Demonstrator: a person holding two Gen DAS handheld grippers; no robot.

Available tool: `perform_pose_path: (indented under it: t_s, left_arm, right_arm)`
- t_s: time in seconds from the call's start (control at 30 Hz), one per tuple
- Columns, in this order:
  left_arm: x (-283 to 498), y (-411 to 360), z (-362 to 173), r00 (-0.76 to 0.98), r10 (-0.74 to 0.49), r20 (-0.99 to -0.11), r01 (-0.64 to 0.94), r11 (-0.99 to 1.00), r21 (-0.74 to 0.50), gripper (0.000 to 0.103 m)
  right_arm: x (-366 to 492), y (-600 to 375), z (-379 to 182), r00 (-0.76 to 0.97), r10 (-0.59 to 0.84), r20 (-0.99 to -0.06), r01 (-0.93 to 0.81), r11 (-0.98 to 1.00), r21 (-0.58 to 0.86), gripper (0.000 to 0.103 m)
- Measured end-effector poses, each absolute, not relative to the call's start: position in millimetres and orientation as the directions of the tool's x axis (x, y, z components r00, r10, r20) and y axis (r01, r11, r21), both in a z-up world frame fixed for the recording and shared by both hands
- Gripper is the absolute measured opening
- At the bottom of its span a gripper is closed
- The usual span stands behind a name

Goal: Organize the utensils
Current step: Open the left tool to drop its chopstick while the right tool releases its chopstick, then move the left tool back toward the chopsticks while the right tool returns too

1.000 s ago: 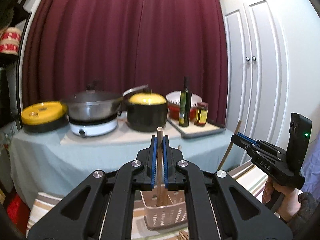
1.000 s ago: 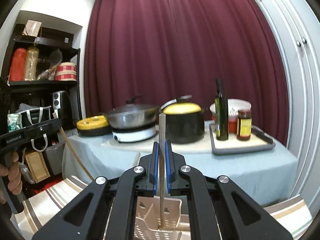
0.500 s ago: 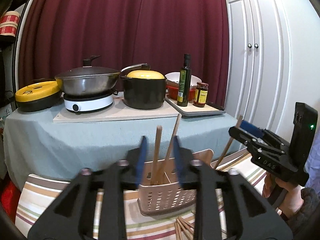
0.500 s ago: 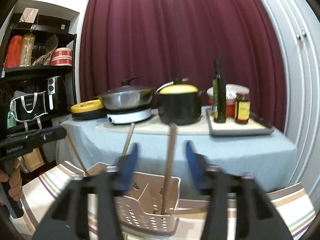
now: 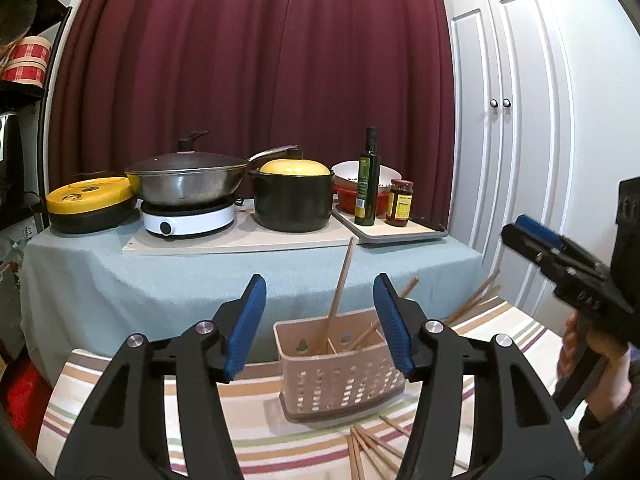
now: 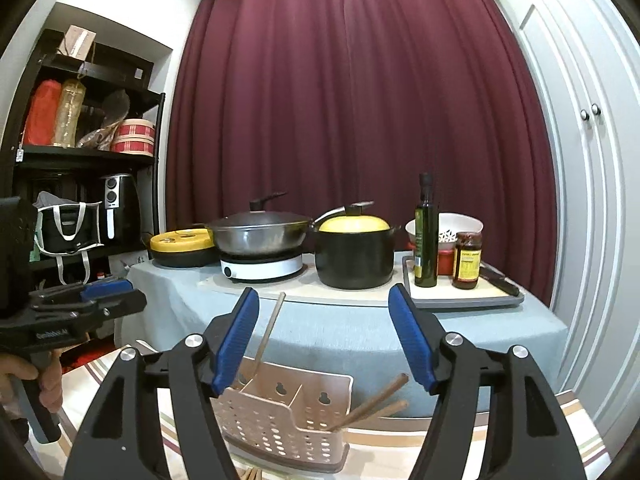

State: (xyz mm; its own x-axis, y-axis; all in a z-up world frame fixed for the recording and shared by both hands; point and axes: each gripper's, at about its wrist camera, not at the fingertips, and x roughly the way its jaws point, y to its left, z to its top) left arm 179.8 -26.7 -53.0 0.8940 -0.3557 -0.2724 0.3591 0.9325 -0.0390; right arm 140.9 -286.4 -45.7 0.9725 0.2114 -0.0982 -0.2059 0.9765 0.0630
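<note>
left wrist: left tool (image 5: 320,320) gapes wide, empty; basket (image 5: 340,380) on striped table (image 5: 120,400); one chopstick (image 5: 340,288) stands near-upright, top tilting right; loose chopsticks (image 5: 368,456) lie ahead | right wrist: right tool (image 6: 324,340) wide open, empty; leaning chopsticks (image 6: 372,404) point up-right, could tip the light basket.

Both grippers (image 5: 320,320) (image 6: 324,336) are black plastic with blue ribbed finger pads (image 5: 246,326), silver screws (image 5: 204,327) and white lettering (image 6: 52,334).
</note>
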Motion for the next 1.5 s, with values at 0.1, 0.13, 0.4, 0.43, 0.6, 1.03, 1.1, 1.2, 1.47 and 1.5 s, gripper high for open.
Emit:
perform_pose_path:
  t_s: [0.1,0.13,0.4,0.43,0.6,1.03,1.1,1.2,1.47,1.5]
  left_arm:
    - [166.8,-22.7,-62.1,0.892,-0.345,-0.29,0.35,0.936,-0.038,0.055]
    - [160.7,-20.3,-67.5,0.89,-0.344,-0.3,0.347,0.937,-0.047,0.055]
    - [117.5,-4.3,-121.4,0.861,-0.32,-0.396,0.303,0.947,-0.108,0.055]
    - [112.7,-2.7,-127.3,0.857,-0.316,-0.408,0.297,0.948,-0.11,0.055]
    - [85.6,1.3,-163.9,0.826,-0.287,-0.485,0.268,0.957,-0.109,0.054]
    - [36.3,-7.4,-245.4,0.723,-0.293,-0.626,0.29,0.951,-0.11,0.044]
    - [35.1,-10.5,-252.5,0.714,-0.295,-0.635,0.299,0.948,-0.105,0.039]
    - [33.8,-10.9,-259.1,0.708,-0.297,-0.641,0.299,0.948,-0.109,0.034]
    - [32.3,-6.2,-259.2,0.719,-0.303,-0.626,0.285,0.949,-0.133,0.032]
    - [32.7,-5.6,-259.9,0.718,-0.303,-0.627,0.283,0.95,-0.134,0.032]
  right_arm:
    - [126.0,-286.9,-49.8,0.971,0.211,-0.11,-0.205,0.977,0.063,0.066]
    - [120.6,-286.8,-52.9,0.971,0.207,-0.118,-0.201,0.978,0.063,0.066]
    - [81.0,-285.6,-111.1,0.948,0.179,-0.264,-0.171,0.984,0.054,0.066]
    - [77.0,-285.5,-121.8,0.94,0.176,-0.293,-0.167,0.984,0.055,0.065]
    - [59.2,-288.1,-162.0,0.905,0.169,-0.39,-0.151,0.986,0.076,0.061]
    - [26.4,-284.9,-214.5,0.856,0.175,-0.487,-0.141,0.984,0.105,0.058]
    - [22.9,-284.8,-218.0,0.853,0.174,-0.492,-0.14,0.984,0.106,0.058]
    - [18.7,-285.3,-220.4,0.85,0.171,-0.498,-0.136,0.985,0.107,0.058]
    - [14.2,-284.4,-220.2,0.853,0.169,-0.493,-0.134,0.985,0.105,0.058]
    - [14.2,-284.5,-219.9,0.853,0.169,-0.493,-0.134,0.985,0.105,0.058]
